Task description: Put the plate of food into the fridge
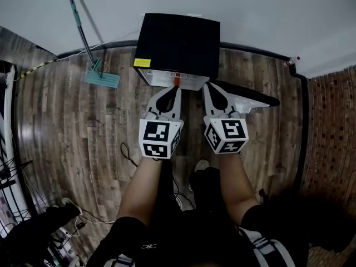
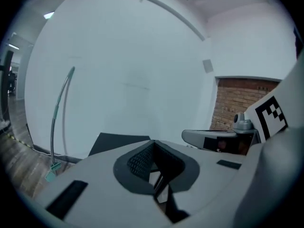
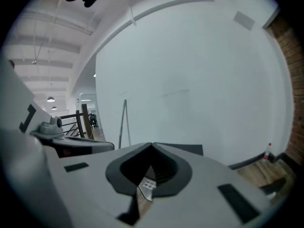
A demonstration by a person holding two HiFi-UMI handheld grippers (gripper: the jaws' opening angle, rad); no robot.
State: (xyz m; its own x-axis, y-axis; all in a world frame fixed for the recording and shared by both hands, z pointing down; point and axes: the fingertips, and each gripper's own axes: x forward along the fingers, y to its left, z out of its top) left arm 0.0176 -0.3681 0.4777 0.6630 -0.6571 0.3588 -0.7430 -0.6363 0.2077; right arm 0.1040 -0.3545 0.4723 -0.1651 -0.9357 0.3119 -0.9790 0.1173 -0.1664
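A black mini fridge (image 1: 178,43) stands against the white wall, seen from above, with its door (image 1: 245,97) swung open to the right. A small orange piece (image 1: 177,81) shows at its pale front edge. No plate of food is in any view. My left gripper (image 1: 177,89) and right gripper (image 1: 207,87) are held side by side just in front of the fridge opening. Both are shut, tips together, with nothing between them. The left gripper view has its shut gripper (image 2: 152,142) over the fridge top (image 2: 118,144). The right gripper view shows the same with its gripper (image 3: 152,145).
A teal mop (image 1: 102,78) leans on the wall left of the fridge. Cables (image 1: 130,154) trail over the wooden floor by the person's feet. A brick wall (image 1: 334,132) closes the right side, with a small bottle (image 1: 292,61) at its corner. Clutter sits at the lower left.
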